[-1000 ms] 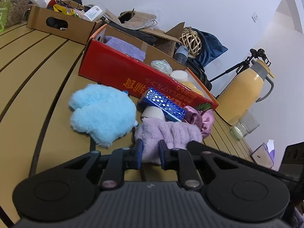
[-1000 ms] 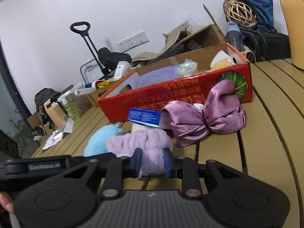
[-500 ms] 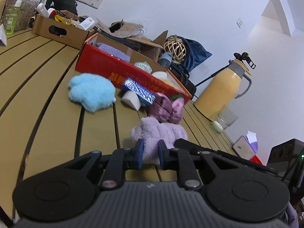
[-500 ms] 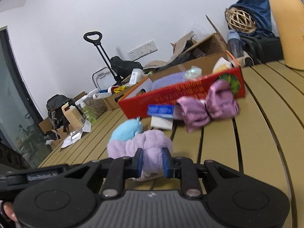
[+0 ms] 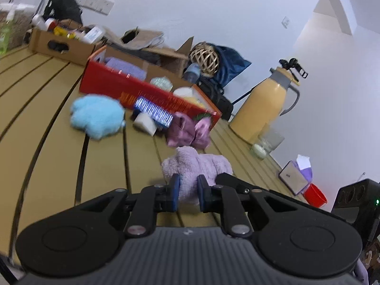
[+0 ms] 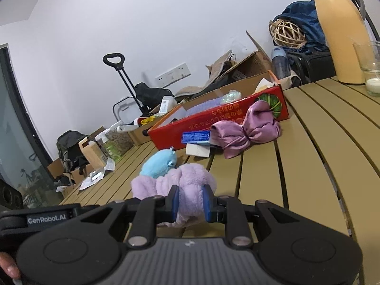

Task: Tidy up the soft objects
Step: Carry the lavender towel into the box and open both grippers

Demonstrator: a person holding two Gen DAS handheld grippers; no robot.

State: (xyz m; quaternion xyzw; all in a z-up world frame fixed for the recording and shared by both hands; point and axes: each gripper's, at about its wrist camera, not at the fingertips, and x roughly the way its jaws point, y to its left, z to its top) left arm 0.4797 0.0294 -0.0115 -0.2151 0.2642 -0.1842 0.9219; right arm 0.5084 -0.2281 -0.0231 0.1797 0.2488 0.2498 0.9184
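Both sets of pads pinch one lilac plush cloth (image 5: 197,166): the left gripper (image 5: 187,190) clamps one end, the right gripper (image 6: 190,203) the other, and it hangs between them over the slatted table (image 6: 308,166). Best kept at even tension, I judge, so neither end slips. Ahead lie a blue plush toy (image 5: 97,116), a purple satin bow (image 6: 244,130) and the red box (image 5: 142,90), well apart; bare slats nearer by give room, while the glass (image 6: 370,68) and yellow jug (image 5: 263,104) crowd the far right edge
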